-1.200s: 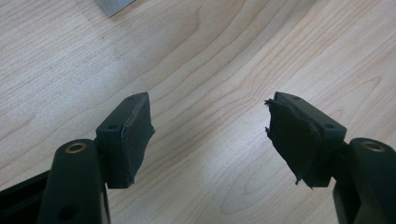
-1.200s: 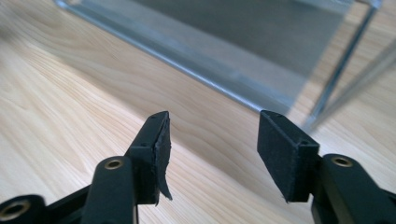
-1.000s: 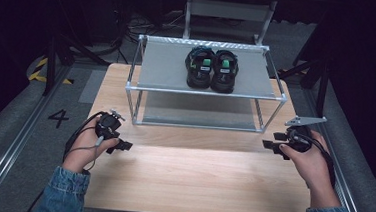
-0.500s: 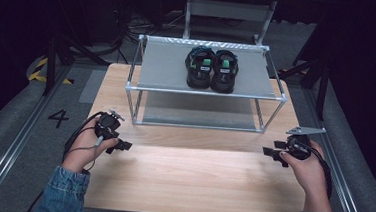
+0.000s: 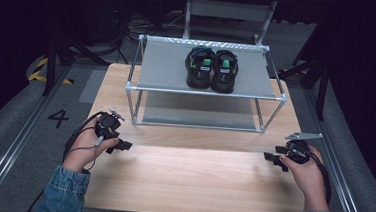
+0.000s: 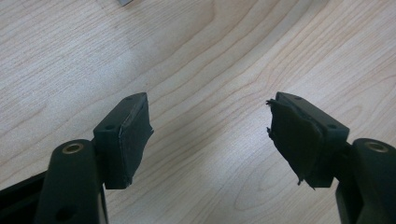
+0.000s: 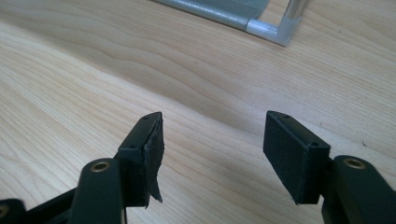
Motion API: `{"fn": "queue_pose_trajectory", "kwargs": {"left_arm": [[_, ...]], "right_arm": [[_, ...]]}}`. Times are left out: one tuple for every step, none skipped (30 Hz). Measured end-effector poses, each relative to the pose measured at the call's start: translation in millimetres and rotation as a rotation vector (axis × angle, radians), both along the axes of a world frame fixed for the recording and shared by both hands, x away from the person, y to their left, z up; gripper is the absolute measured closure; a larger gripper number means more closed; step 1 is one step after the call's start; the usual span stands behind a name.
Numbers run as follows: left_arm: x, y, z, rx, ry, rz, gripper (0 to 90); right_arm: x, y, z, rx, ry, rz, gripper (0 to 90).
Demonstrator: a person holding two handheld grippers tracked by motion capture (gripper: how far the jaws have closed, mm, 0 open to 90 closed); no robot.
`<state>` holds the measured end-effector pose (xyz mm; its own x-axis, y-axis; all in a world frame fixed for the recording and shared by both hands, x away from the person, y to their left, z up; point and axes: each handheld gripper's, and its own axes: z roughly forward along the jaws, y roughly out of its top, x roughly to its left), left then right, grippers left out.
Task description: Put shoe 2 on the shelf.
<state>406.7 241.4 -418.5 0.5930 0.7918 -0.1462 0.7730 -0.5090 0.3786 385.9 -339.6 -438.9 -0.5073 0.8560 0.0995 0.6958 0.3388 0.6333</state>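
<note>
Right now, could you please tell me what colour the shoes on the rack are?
Black, with green patches on top; the shoes show best in the high view.

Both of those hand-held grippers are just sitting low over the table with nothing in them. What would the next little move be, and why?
Probably lifting the right hand-held gripper toward the pair of black sandals on the rack's top shelf. Both it and the left hand-held gripper are open and empty over bare wood, and the sandals are the only loose thing nearby, slightly nearer the right side.
</note>
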Motion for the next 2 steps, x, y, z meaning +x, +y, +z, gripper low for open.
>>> {"fn": "queue_pose_trajectory", "kwargs": {"left_arm": [[0.1, 0.1, -0.1, 0.0, 0.0, 0.0, 29.4], [-0.1, 0.0, -0.3, -0.003, 0.0, 0.004, 29.4]], "right_arm": [[0.0, -0.1, -1.0, -0.005, 0.002, 0.003, 39.2], [-0.1, 0.2, -2.0, -0.005, 0.004, 0.006, 39.2]]}}
